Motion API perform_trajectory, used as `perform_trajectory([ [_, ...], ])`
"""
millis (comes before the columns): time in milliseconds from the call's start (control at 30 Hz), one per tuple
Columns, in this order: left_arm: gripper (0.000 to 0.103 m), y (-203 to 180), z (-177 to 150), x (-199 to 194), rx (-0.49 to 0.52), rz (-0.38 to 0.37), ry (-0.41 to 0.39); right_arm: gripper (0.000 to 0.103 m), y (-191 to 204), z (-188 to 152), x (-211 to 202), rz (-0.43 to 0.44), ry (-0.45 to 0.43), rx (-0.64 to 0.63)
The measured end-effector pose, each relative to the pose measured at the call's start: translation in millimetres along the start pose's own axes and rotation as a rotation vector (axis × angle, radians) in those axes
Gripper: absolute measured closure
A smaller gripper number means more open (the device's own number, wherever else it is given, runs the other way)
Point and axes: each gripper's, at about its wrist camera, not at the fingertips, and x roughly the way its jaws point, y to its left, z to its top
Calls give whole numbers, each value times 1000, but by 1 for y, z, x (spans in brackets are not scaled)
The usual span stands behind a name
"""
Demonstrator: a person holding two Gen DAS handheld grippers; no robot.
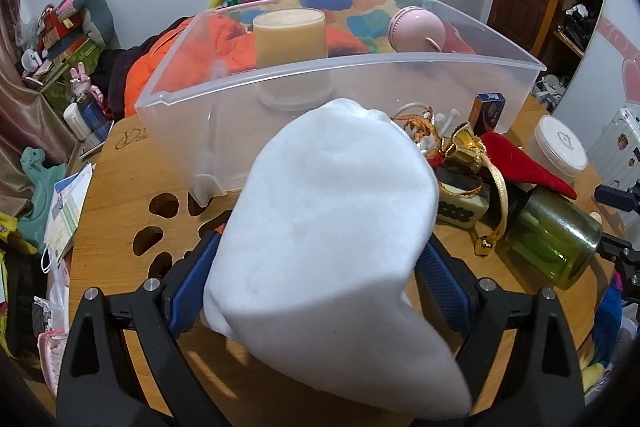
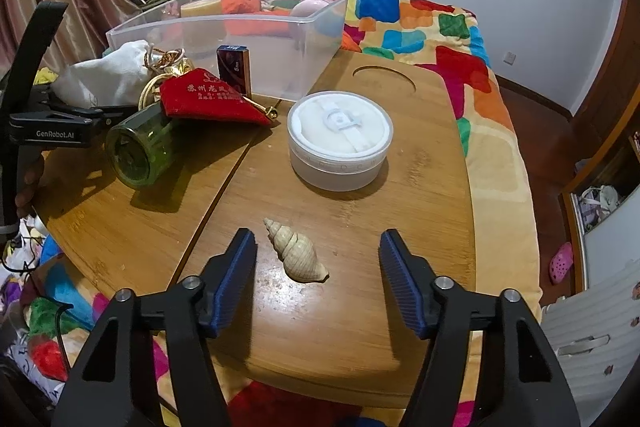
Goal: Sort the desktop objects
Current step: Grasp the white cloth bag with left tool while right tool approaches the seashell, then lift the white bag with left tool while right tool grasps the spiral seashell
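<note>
My left gripper [image 1: 320, 255] is shut on a white cloth pouch [image 1: 332, 227], held in front of the clear plastic bin [image 1: 192, 131]; the pouch hides the fingertips. The pouch also shows in the right wrist view [image 2: 108, 75]. The bin holds a beige cylinder jar [image 1: 290, 37] and a pink round object [image 1: 416, 29]. My right gripper [image 2: 318, 247] is open, its blue pads on either side of a cream spiral seashell [image 2: 296, 253] on the wooden table [image 2: 360, 307].
A green glass jar [image 2: 140, 151] lies on its side. A red velvet pouch [image 2: 212, 101], a gold pouch [image 1: 466, 147], a dark small box [image 2: 234, 67] and a mahjong tile [image 1: 460, 211] lie by the bin. A round white lidded container [image 2: 340, 143] stands mid-table. A colourful blanket [image 2: 440, 39] lies behind.
</note>
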Motion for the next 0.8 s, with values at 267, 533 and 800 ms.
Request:
perform_trajectory([
  [267, 10, 4, 0, 3, -42, -31, 6, 54, -1, -1, 0, 23, -11, 13],
  [533, 23, 5, -1, 1, -44, -10, -16, 54, -1, -1, 1, 28, -14, 16],
  [800, 34, 6, -2, -2, -55, -28, -35, 70, 5, 0, -1, 35, -23, 0],
])
